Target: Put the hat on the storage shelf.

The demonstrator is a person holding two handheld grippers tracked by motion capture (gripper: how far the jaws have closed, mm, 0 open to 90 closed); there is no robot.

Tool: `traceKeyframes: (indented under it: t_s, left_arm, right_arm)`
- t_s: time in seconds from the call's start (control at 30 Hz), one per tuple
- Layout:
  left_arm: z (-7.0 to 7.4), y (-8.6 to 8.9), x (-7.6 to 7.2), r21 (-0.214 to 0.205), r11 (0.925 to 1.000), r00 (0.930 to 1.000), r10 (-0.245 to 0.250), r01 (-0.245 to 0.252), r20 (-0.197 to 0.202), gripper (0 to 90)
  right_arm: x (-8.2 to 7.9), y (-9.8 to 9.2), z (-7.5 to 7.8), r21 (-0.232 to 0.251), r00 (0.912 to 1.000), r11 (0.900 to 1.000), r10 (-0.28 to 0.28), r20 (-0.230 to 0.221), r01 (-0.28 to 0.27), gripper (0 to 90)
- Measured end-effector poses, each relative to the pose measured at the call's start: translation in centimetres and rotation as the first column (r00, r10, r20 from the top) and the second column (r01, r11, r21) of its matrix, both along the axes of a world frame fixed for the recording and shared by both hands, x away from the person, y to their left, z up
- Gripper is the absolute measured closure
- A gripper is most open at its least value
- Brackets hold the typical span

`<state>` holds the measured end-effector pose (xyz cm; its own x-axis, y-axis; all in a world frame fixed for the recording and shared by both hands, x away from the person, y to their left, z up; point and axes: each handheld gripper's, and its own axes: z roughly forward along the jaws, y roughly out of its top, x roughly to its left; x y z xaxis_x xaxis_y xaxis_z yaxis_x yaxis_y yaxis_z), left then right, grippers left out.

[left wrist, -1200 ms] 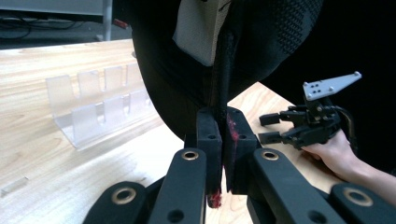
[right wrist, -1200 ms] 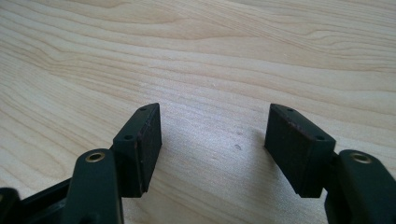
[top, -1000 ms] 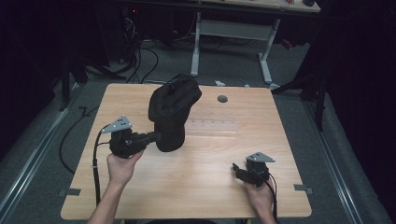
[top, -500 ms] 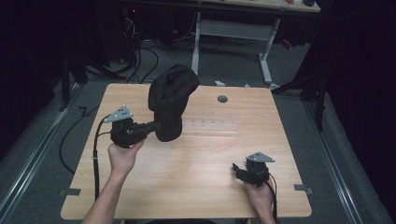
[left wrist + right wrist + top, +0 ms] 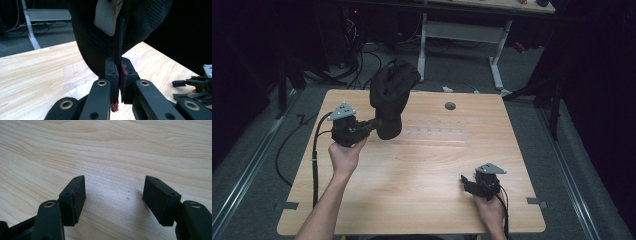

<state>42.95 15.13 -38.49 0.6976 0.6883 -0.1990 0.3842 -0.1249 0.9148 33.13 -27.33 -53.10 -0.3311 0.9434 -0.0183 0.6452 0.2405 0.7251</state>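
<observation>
A black fabric cap (image 5: 391,97) with a white label inside (image 5: 107,15) hangs above the wooden table's (image 5: 412,175) far left part. My left gripper (image 5: 374,123) is shut on its lower edge; in the left gripper view the jaws (image 5: 118,62) pinch a black seam between them. At the near right my right gripper (image 5: 467,182) rests low over the table. Its jaws (image 5: 115,192) stand open over bare wood, holding nothing. The right gripper (image 5: 197,85) also shows at the right edge of the left gripper view.
A clear plastic stand (image 5: 437,134) lies flat on the table just right of the cap, also seen under it (image 5: 75,75). A grey round plug (image 5: 450,106) sits near the far edge. White desk legs (image 5: 497,65) and cables lie on the floor beyond.
My left gripper has carried the cap up and away from the person, and the cap now hangs higher above the table. The right gripper has stayed put.
</observation>
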Motion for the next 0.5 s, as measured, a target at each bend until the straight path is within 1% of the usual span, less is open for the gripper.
traceKeyframes:
  t_s: [0.07,0.27,0.5]
  left_arm:
    - [-0.2,0.1,0.3,-0.006,1.0,1.0,0.006,-0.006,-0.001,86.7]
    - [-0.8,0.1,1.3,-0.003,0.9995,0.9994,0.03,-0.03,-0.019,86.6]
    - [-1.5,-0.2,2.1,0.015,0.9988,0.9986,0.046,-0.046,-0.024,86.6]
  right_arm:
    - [0.0,0.0,0.0,0.0,1.0,1.0,0.0,0.0,0.0,35.0]
    - [0.0,0.0,0.0,0.0,1.0,1.0,0.0,0.0,0.0,34.9]
    - [0.0,0.0,0.0,-0.002,1.0,1.0,0.001,0.001,-0.001,34.9]
